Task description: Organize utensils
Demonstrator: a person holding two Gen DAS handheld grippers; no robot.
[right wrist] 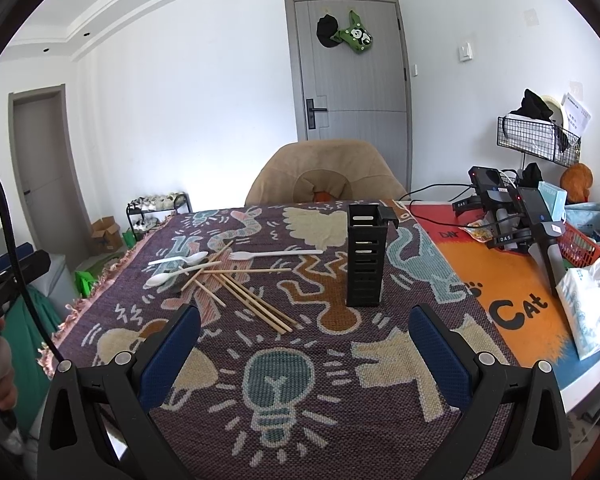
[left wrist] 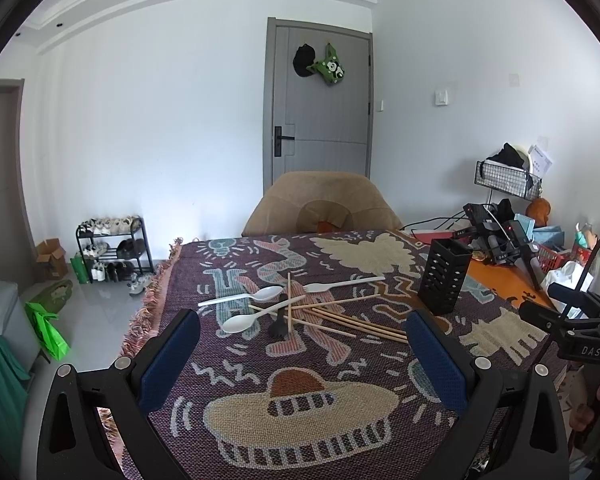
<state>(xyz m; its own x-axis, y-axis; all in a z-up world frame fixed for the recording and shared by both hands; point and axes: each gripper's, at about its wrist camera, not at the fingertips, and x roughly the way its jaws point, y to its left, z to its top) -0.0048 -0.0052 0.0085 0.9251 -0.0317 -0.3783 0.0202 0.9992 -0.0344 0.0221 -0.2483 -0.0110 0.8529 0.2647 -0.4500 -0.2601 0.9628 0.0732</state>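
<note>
A loose pile of utensils lies on the patterned cloth: two white plastic spoons [left wrist: 240, 322] [right wrist: 168, 277], a white plastic fork [left wrist: 342, 285] [right wrist: 276, 255], several wooden chopsticks [left wrist: 352, 322] [right wrist: 256, 304] and a small dark utensil [left wrist: 279, 326]. To their right a black slotted utensil holder [left wrist: 444, 278] [right wrist: 365, 254] stands upright. My left gripper [left wrist: 302, 330] is open, just short of the pile, with nothing between its blue pads. Nearer the table's front edge, my right gripper [right wrist: 304, 326] is open and empty, the holder beyond it.
A tan chair [left wrist: 320, 206] [right wrist: 326, 174] stands behind the table. Spare black grippers [right wrist: 512, 216], cables, a red basket and a white bag [right wrist: 592, 312] crowd the orange mat on the right. A shoe rack [left wrist: 114, 248] stands on the floor at left.
</note>
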